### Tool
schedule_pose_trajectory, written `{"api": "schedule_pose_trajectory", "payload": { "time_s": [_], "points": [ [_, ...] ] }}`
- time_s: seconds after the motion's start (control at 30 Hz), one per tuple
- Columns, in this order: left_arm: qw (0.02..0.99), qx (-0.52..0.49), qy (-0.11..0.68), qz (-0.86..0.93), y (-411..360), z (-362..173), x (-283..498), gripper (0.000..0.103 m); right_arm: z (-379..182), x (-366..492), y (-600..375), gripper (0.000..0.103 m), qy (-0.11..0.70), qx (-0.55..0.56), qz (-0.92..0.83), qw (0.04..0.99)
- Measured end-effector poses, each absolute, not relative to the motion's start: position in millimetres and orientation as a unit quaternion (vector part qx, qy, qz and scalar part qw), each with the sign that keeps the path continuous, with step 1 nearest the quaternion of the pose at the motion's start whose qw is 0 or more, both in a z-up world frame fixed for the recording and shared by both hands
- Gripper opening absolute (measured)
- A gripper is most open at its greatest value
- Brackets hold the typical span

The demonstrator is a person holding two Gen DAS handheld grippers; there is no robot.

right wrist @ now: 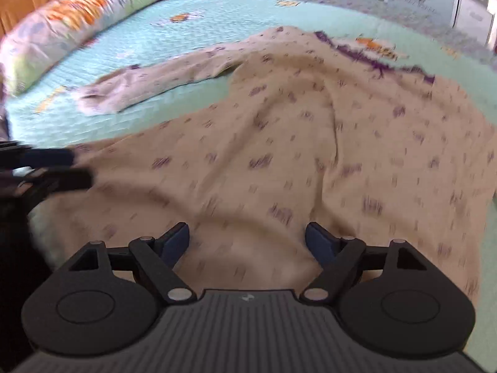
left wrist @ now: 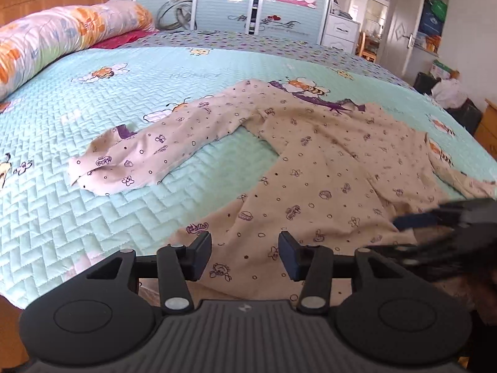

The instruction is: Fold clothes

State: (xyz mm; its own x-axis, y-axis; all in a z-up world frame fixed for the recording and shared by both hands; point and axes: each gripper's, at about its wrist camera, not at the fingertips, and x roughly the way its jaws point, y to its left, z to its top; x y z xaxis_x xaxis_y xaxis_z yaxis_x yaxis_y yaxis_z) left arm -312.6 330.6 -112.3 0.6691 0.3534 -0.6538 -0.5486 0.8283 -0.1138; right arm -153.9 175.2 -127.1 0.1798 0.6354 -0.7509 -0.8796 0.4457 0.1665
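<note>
Bedroom daylight falls across a wide bed covered in a mint-green quilted bedspread (left wrist: pixel 102 205) printed with cartoon bees, a rolled floral duvet (left wrist: pixel 46 46) lying along its far left edge and pale blue wardrobe doors (left wrist: pixel 242 3) behind. Spread flat on the bedspread, near its front edge, lies the task's thing: a beige long-sleeved cotton top with small purple prints (left wrist: pixel 313 168), its purple-trimmed neckline toward the far side and its hem toward the viewer. One sleeve (left wrist: pixel 149 155) stretches out to the left, well apart from the body, likely laid out so it can be folded inward. The left gripper (left wrist: pixel 244 255) hovers over the hem's left part with its jaws about half apart and only fabric showing below the gap; nothing is clamped. The right gripper (right wrist: pixel 247 242), seen through motion blur in its own view, has its jaws spread wide above the hem further right, also holding nothing. Both sit low over the hem, which suggests the top has been smoothed and the folding proper is still to come.
</note>
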Motion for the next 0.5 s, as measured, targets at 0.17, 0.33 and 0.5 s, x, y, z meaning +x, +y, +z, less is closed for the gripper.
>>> {"api": "schedule_pose_trajectory", "payload": {
  "time_s": [0.17,0.33,0.5],
  "points": [
    [0.906,-0.15,0.316,0.236,321.0,-113.5,-304.6,0.051,-103.6,-119.6,127.7,0.082,0.4,-0.036,0.447,0.799],
    [0.909,-0.144,0.318,0.228,313.3,-112.4,-302.6,0.051,-95.1,-91.9,130.4,0.082,0.412,0.03,0.425,0.806],
    [0.909,-0.147,0.317,0.229,312.0,-111.0,-304.1,0.051,-93.9,-87.8,187.5,0.082,0.394,0.015,0.445,0.804]
  ]
}}
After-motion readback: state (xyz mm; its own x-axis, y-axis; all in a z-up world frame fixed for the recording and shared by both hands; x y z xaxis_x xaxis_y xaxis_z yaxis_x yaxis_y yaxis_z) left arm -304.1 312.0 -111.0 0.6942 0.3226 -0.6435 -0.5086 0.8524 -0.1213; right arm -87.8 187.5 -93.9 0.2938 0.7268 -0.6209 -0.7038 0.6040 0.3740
